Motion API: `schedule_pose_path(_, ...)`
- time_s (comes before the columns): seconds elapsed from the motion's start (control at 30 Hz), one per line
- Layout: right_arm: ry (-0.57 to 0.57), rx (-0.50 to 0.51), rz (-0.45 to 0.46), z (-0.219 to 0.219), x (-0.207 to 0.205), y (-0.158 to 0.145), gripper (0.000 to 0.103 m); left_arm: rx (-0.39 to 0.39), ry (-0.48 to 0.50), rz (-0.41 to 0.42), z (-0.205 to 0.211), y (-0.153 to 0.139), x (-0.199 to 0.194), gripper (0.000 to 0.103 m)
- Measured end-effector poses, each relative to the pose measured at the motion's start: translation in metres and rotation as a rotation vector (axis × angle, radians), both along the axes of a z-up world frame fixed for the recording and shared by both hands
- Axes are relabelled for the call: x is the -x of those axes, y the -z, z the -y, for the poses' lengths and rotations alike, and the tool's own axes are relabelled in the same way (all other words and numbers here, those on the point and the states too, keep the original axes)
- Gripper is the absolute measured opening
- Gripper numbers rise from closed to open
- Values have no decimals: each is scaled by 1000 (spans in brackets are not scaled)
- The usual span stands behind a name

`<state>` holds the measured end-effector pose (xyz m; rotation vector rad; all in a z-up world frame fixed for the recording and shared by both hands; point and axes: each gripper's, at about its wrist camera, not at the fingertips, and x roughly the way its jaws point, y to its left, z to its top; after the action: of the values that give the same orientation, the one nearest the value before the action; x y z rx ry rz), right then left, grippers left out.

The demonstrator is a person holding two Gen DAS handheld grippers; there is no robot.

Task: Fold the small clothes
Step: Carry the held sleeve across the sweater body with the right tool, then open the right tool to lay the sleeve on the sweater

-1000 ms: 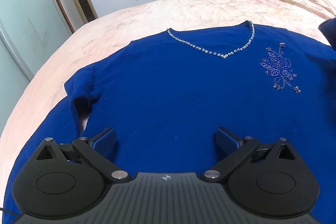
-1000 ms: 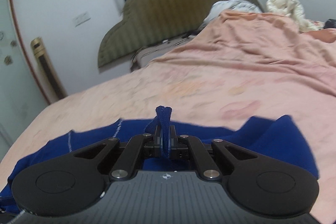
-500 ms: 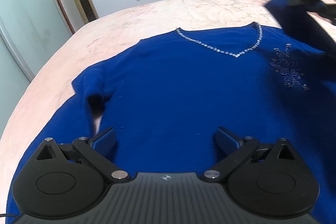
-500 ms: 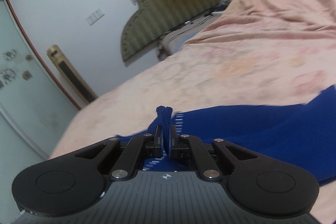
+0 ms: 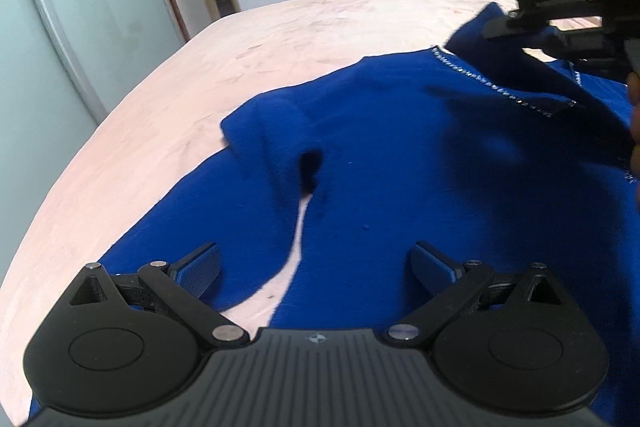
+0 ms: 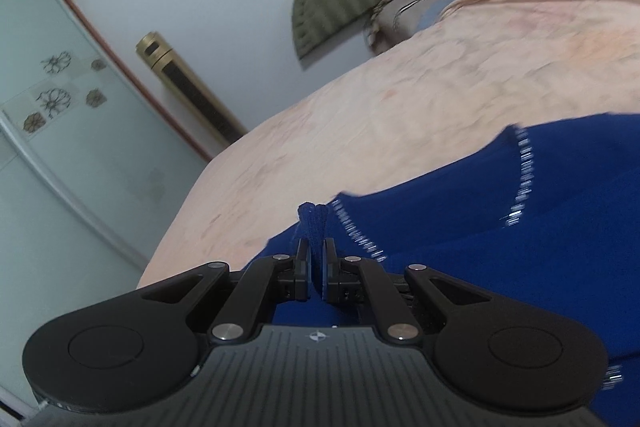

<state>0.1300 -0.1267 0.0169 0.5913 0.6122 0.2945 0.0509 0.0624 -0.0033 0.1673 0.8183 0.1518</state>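
One royal-blue knit sweater (image 5: pixel 400 155) is spread front-up on the bed (image 5: pixel 280 35), which is covered by a crumpled peach sheet. A V-neckline trimmed with a row of small silver beads (image 5: pixel 472 75) is seen, and the soft, fuzzy cloth is creased near one sleeve. The left gripper (image 5: pixel 316 267) is held low over the hem with its blue ribbed fingers (image 5: pixel 200 263) spread wide, nothing between them. The right gripper (image 6: pixel 315 263) is closed tightly on a bunched fold of the sweater, lifted above the neckline.
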Motion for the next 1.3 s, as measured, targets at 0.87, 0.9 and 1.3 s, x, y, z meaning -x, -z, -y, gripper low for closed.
schedule_pose_path(0.87, -253, 42, -118, -79, -18, 31, 23, 1, -48, -11, -11, -1, 8, 102)
schedule_pose_path(0.9, -259, 34, -123, -76, -15, 30, 27, 2, -50, -11, -11, -1, 8, 102)
schedule_pose_path(1.3, 35, 214, -26, 31, 72, 4, 77, 28, 9, 20, 14, -14, 11, 102)
